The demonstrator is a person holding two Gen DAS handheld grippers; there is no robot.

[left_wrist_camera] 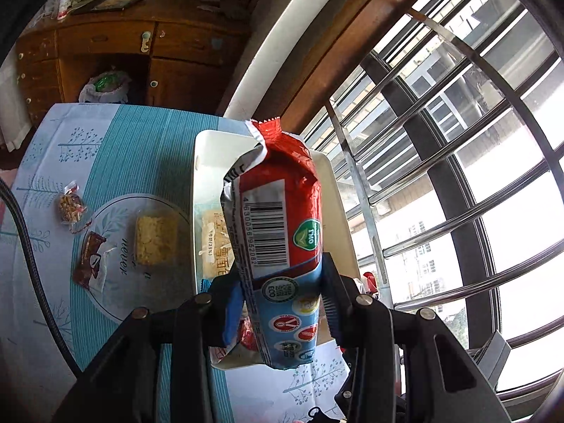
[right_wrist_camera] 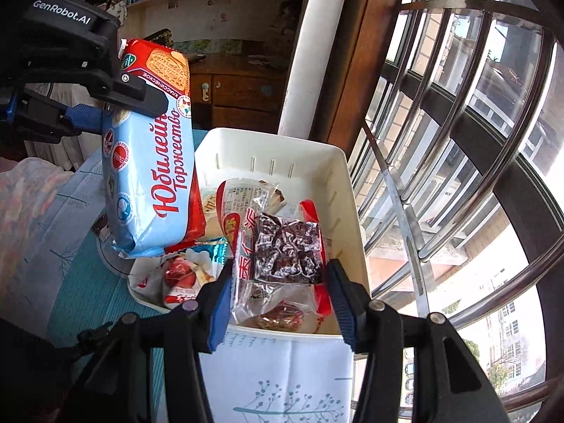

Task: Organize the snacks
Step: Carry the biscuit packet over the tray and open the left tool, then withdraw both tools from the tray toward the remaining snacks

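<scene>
A red and blue biscuit pack [left_wrist_camera: 278,211] stands upright in my left gripper [left_wrist_camera: 282,282], which is shut on its blue lower end, above the white basket [left_wrist_camera: 197,176]. The right wrist view shows the same biscuit pack [right_wrist_camera: 151,176] held by the left gripper [right_wrist_camera: 120,109] over the basket's left edge. My right gripper [right_wrist_camera: 280,282] is shut on a clear packet of dark snack with red edges [right_wrist_camera: 285,246], over the near end of the basket [right_wrist_camera: 268,144]. Several wrapped snacks lie inside it, among them a red and white packet [right_wrist_camera: 183,278].
On the blue tablecloth left of the basket lie a small nut packet [left_wrist_camera: 72,208], a brown packet [left_wrist_camera: 90,261] and a yellow cake in clear wrap [left_wrist_camera: 155,236]. A barred window [left_wrist_camera: 440,176] runs close along the right. A wooden cabinet [left_wrist_camera: 105,53] stands beyond the table.
</scene>
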